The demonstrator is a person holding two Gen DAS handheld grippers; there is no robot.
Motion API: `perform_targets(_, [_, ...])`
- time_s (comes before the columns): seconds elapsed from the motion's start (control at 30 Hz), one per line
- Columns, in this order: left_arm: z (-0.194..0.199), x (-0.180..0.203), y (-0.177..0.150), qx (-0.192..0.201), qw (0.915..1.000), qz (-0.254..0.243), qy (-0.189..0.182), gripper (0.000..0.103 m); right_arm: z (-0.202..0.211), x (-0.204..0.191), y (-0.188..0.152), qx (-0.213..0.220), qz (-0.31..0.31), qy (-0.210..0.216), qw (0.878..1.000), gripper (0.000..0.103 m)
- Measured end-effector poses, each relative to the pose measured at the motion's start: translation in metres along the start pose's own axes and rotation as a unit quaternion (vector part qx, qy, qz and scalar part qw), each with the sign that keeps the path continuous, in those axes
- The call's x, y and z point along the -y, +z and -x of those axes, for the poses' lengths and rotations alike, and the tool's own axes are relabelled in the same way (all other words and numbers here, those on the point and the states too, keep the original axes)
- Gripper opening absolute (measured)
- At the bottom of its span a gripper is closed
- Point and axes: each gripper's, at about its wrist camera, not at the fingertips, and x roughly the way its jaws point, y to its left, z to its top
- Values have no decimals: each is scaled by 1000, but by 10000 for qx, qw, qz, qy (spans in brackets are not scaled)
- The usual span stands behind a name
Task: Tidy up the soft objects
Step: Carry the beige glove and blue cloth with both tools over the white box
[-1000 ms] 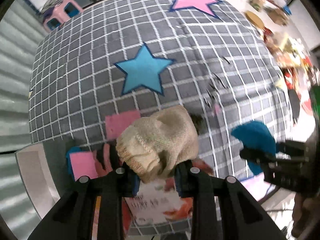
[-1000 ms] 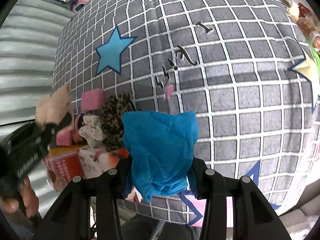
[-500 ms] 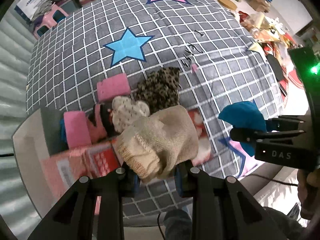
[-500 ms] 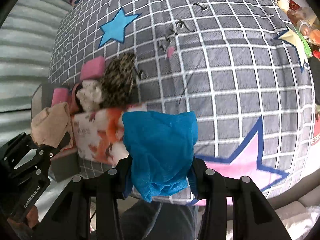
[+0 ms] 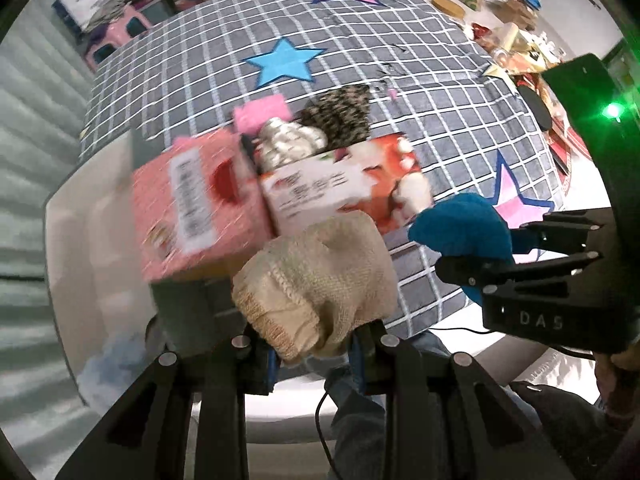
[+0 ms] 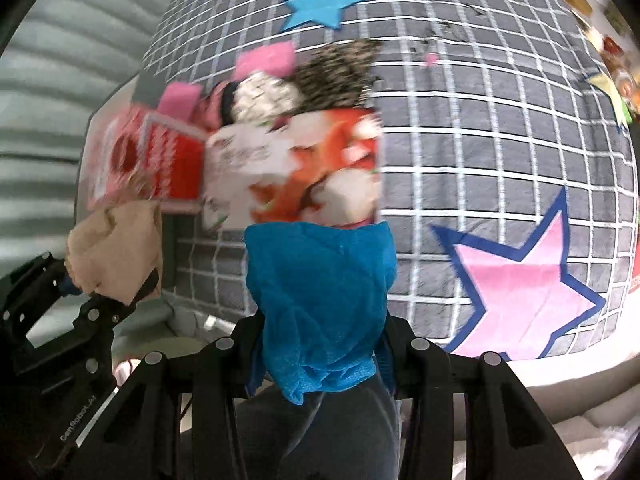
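Two printed boxes sit ahead of both claws; left gripper clamps upright beige knit, right gripper clamps upright blue cloth.

Both tools are chunky matte black plastic, kind of skeletal, with cut-out slots along the fingers and round silver screw heads dotted along the top. The left tool has blue pads on the inside of its fingers. The right tool has "DAS" in pale letters on its side, plus a black housing behind it with a green light glowing. A thin black cable trails below. The person's wearing blue jeans.
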Motion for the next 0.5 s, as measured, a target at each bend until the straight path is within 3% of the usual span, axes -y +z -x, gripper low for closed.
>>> perform_targets(0.5, [18,-87,-68,148,9916,1252,281,30,-13,-118,-14,3,1556,-323,9873,46])
